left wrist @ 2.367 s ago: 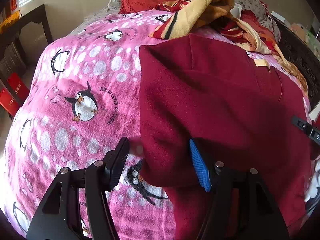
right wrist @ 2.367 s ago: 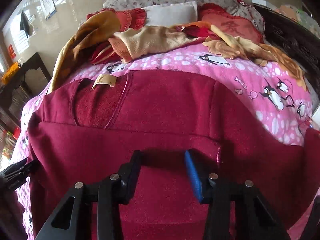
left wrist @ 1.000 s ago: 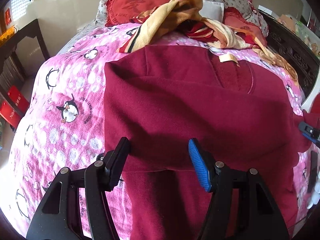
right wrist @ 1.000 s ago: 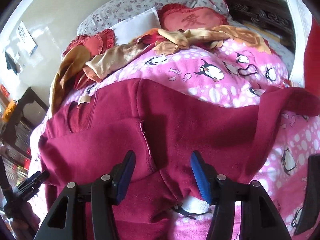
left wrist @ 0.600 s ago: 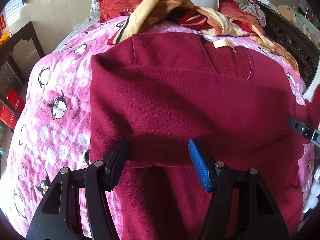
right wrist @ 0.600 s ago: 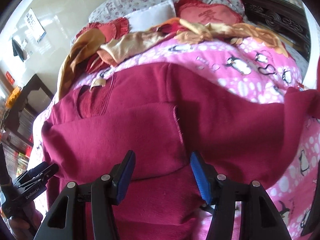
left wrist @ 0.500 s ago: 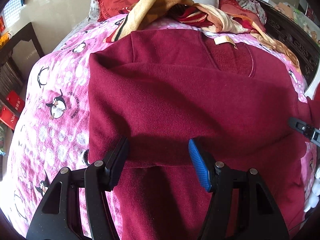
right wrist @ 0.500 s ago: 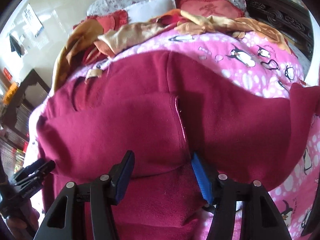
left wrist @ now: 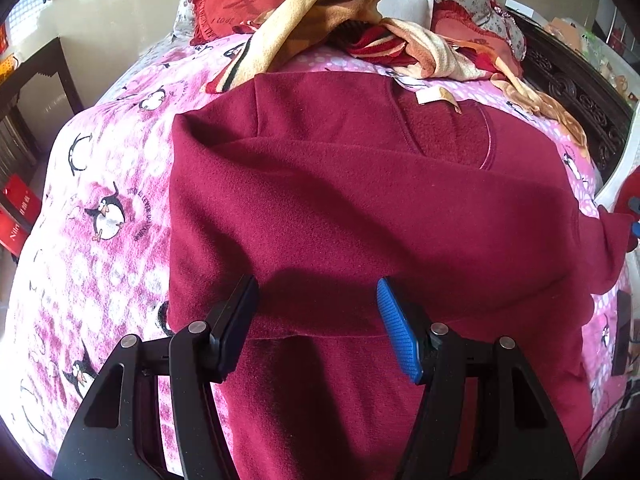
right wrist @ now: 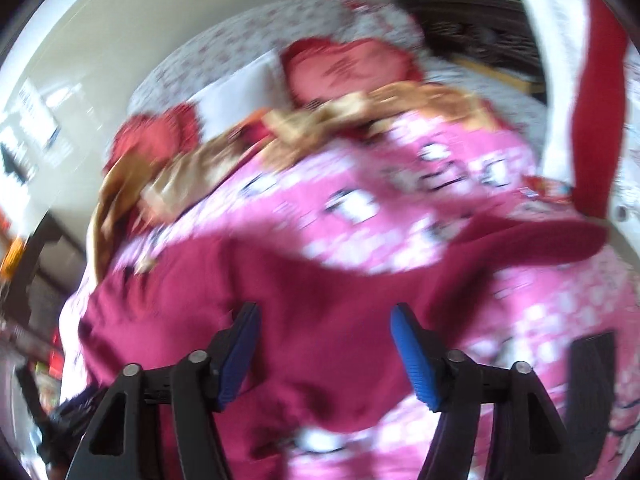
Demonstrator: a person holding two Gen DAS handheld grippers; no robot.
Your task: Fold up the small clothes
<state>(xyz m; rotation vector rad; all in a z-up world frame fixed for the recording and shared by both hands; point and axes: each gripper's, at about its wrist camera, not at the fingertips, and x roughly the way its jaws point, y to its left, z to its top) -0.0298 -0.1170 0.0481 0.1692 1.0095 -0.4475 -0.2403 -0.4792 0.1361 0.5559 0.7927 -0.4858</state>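
Note:
A dark red fleece top (left wrist: 360, 208) lies spread on the pink penguin blanket (left wrist: 100, 184), its left side folded across the body, with a tan neck label (left wrist: 434, 96) at the far end. My left gripper (left wrist: 316, 312) is open and empty, hovering over the folded edge of the top. My right gripper (right wrist: 324, 340) is open and empty over the right part of the top (right wrist: 280, 320); that view is blurred by motion. The top's right sleeve (right wrist: 532, 240) stretches out to the right on the blanket (right wrist: 400, 208).
A heap of tan and red clothes (left wrist: 340, 16) and red cushions (left wrist: 240, 0) lie at the head of the bed. A dark carved headboard (left wrist: 572, 84) runs along the right. A dark side table (left wrist: 36, 76) stands left of the bed.
The left gripper has shifted right and hovers over the folded top. The right gripper has swung sharply toward the right sleeve, blurring its view. Both stay open.

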